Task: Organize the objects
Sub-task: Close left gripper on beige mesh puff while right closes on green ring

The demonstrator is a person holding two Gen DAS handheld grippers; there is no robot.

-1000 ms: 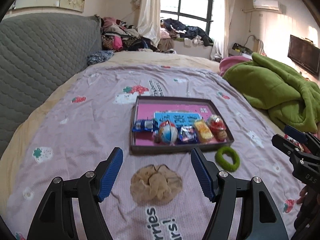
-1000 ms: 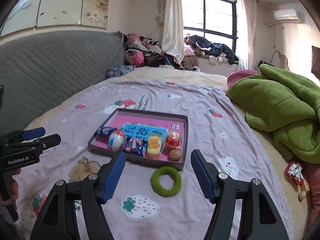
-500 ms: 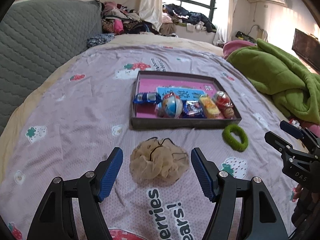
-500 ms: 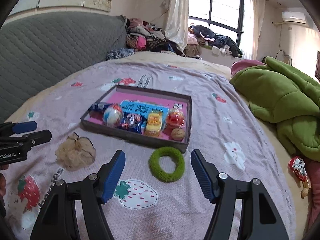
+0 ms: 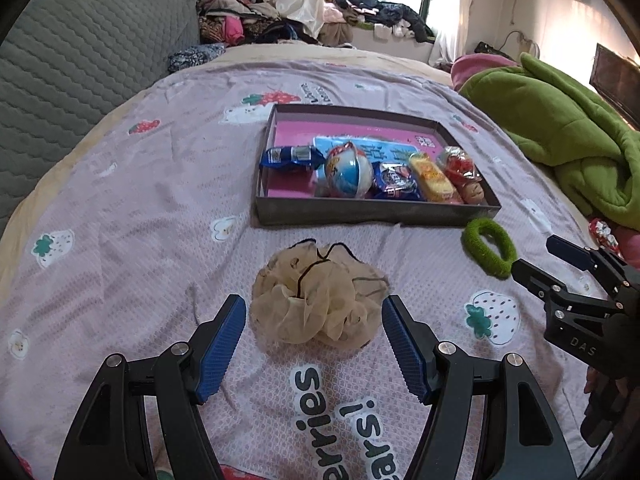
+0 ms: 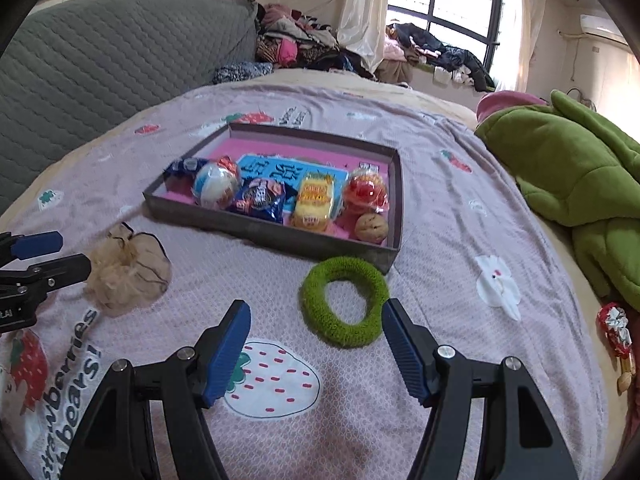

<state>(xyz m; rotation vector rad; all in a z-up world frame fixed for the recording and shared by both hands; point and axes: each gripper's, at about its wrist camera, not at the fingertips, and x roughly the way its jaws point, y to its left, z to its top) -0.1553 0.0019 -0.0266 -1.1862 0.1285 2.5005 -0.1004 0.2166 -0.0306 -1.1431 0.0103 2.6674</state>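
A beige mesh scrunchie (image 5: 316,300) lies on the lilac bedspread, just ahead of and between the blue pads of my open left gripper (image 5: 314,344). A green fuzzy hair ring (image 6: 345,300) lies in front of the tray's near corner, just ahead of my open right gripper (image 6: 316,344). The dark shallow tray (image 5: 372,212) with a pink floor holds several wrapped snacks and a round capsule toy (image 5: 347,174). Each gripper shows in the other's view: the right gripper (image 5: 560,268) at the right edge, the left gripper (image 6: 44,256) at the left edge beside the beige scrunchie (image 6: 126,270).
A crumpled green blanket (image 6: 576,176) lies along the right side of the bed. A red-wrapped item (image 6: 614,330) sits at the bed's right edge. A grey quilted headboard (image 5: 80,68) stands at left, with piled clothes (image 5: 248,28) at the far end.
Both grippers have come forward and lower toward the bedspread. The beige scrunchie now sits between the left pads, and the green ring is close ahead of the right pads.
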